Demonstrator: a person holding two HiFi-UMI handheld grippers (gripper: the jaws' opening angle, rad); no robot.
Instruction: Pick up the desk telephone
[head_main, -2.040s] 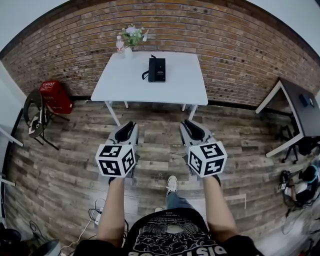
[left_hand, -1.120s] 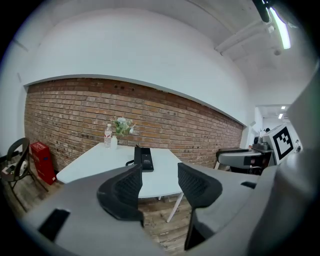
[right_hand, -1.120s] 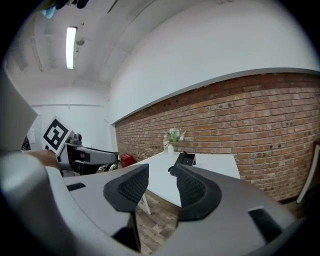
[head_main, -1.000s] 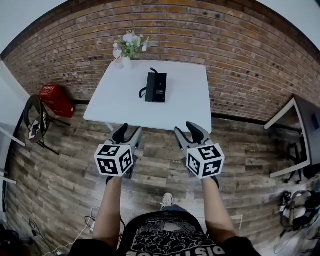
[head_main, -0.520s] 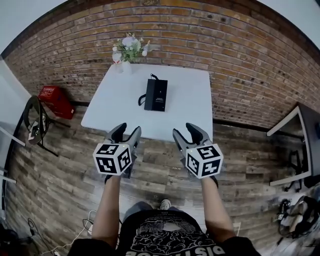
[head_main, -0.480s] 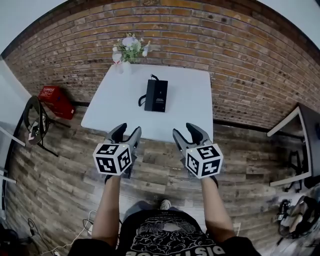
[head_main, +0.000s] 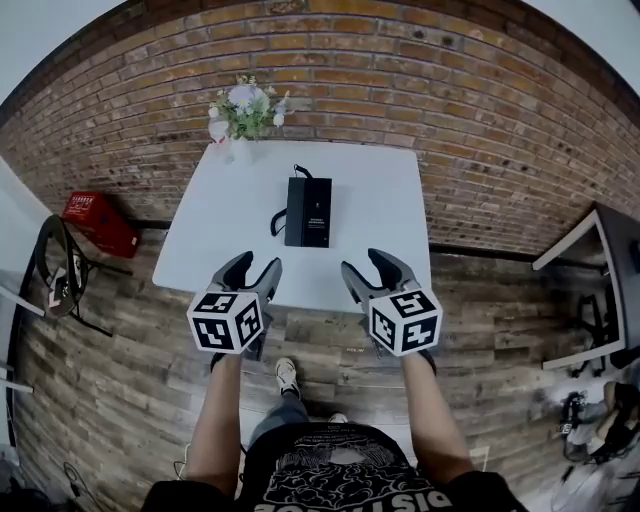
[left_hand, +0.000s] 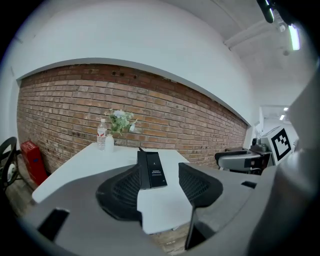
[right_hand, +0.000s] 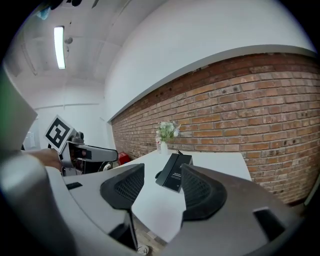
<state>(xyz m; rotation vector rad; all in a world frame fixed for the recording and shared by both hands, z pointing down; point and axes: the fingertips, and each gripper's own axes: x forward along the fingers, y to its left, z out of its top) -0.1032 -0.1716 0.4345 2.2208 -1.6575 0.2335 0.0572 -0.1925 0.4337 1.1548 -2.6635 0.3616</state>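
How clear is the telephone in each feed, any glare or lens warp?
Head view: heavy fisheye bows the brick wall, yet the telephone is sharp and evenly lit on the white table. Left gripper view: crisp too, no glare on it. Right gripper view: a ceiling strip light burns bright, away from it.

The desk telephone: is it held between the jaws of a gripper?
No, the desk telephone lies untouched in the middle of the white table.

1. Two counters: one white counter (head_main: 372, 205), one dark counter (head_main: 612, 245).
2. One desk telephone (head_main: 308, 211).
3. One vase of flowers (head_main: 241, 148).
4. One water bottle (left_hand: 102, 134).
5. One red case (head_main: 98, 222) on the floor.
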